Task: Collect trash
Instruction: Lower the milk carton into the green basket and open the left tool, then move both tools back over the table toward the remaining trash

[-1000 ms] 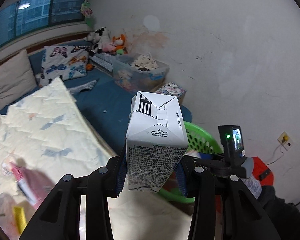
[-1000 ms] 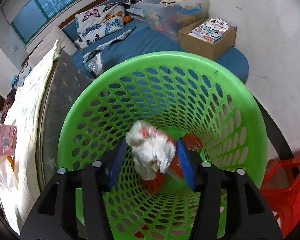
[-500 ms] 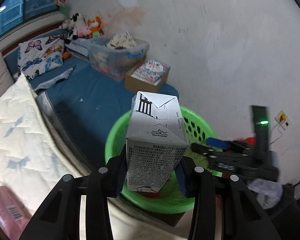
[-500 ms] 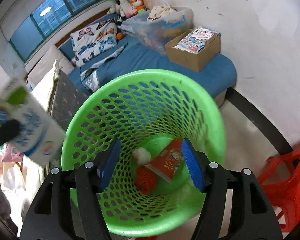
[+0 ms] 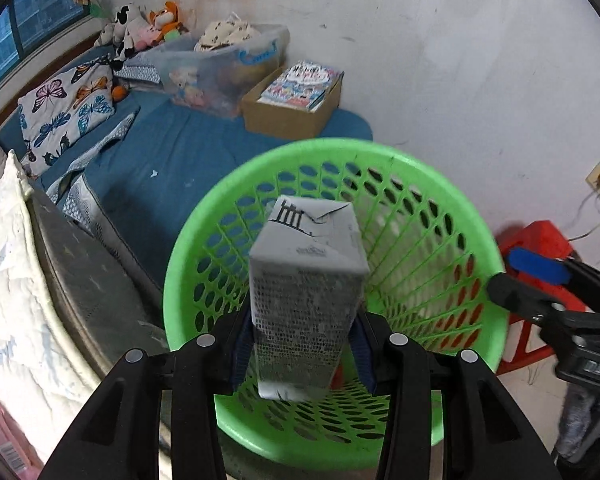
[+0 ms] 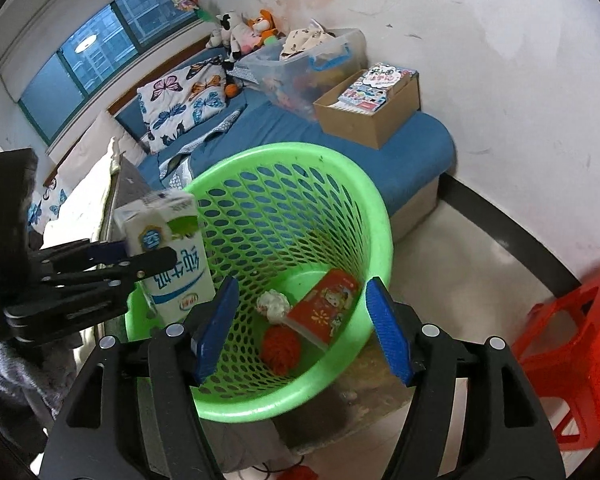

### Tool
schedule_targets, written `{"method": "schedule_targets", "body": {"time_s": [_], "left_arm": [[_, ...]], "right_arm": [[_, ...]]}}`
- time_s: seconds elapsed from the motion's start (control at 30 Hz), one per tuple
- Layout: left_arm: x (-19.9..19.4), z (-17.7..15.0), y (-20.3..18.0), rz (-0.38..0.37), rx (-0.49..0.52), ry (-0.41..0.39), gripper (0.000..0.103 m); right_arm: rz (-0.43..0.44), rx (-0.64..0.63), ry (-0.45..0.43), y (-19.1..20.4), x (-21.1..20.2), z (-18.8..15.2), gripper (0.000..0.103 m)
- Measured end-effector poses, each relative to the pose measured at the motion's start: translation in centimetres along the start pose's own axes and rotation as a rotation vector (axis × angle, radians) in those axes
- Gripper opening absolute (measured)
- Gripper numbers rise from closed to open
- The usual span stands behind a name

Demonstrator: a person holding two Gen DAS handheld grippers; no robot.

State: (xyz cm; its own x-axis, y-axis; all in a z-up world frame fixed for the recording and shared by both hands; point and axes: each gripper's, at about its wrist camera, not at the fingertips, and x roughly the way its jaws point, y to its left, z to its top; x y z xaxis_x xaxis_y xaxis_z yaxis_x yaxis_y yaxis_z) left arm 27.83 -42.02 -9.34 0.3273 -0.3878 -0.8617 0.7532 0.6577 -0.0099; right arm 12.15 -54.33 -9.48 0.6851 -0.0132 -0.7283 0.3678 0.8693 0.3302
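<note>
Milk carton [image 5: 306, 296], clamped in left hand-held gripper [image 5: 302, 354], now carried over green basket [image 5: 260, 164] rim for dropping; right hand-held gripper [image 6: 302, 328] wide, emptied.

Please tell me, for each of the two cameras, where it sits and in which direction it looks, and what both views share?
Left wrist: sits on the left gripper, looks down past its held milk carton into the green basket; the right gripper shows at right.
Right wrist: sits on the open right gripper, looks down into the basket's trash; the left gripper shows at left.
Shared: basket, carton, cardboard box, red stool.
</note>
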Motion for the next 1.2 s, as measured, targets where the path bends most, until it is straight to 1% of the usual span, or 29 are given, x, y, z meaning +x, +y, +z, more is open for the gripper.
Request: {"method": "schedule_targets", "body": {"time_s": [0.1,0.17,0.27,0.43,0.57,0.67,0.87,0.93,1.03,1.2], "left_arm": [[1.1,0.0,0.0,-0.002,0.001,0.022,0.041],[1.4,-0.1,0.0,0.001,0.000,0.023,0.042],[1.5,-0.2,0.3,0.001,-0.009,0.023,0.045],[0.7,-0.7,0.5,0.012,-0.023,0.007,0.045],[-0.8,-1.2,0.9,0.011,-0.043,-0.011,0.045],[-2.7,-1.7,1.1,0.011,-0.056,-0.039,0.045],[-7.7,-3.6,2.0,0.017,-0.089,-0.109,0.047],[-9.2,-4.5,2.4,0.016,-0.106,-0.129,0.049],[-11.7,-6.2,3.1,0.020,-0.137,-0.163,0.049],[-15.9,-9.4,4.5,0.060,-0.172,-0.225,0.053]], "right_arm": [[0.001,0.013,0.007,-0.3,0.1,-0.4,0.066],[0.004,0.019,0.012,-0.4,0.2,-0.6,0.066],[0.004,0.024,0.014,-0.5,0.2,-0.9,0.067],[0.011,0.021,0.017,-0.3,-0.2,-1.3,0.068],[0.017,0.009,0.009,0.2,-1.2,-1.6,0.068],[0.026,0.003,0.000,0.9,-2.0,-1.8,0.068],[0.047,-0.032,-0.011,2.9,-3.7,-2.0,0.068],[0.053,-0.048,-0.014,3.8,-4.2,-2.2,0.069],[0.072,-0.069,-0.017,5.3,-5.0,-2.5,0.070],[0.108,-0.120,-0.023,8.4,-6.2,-3.3,0.072]]}}
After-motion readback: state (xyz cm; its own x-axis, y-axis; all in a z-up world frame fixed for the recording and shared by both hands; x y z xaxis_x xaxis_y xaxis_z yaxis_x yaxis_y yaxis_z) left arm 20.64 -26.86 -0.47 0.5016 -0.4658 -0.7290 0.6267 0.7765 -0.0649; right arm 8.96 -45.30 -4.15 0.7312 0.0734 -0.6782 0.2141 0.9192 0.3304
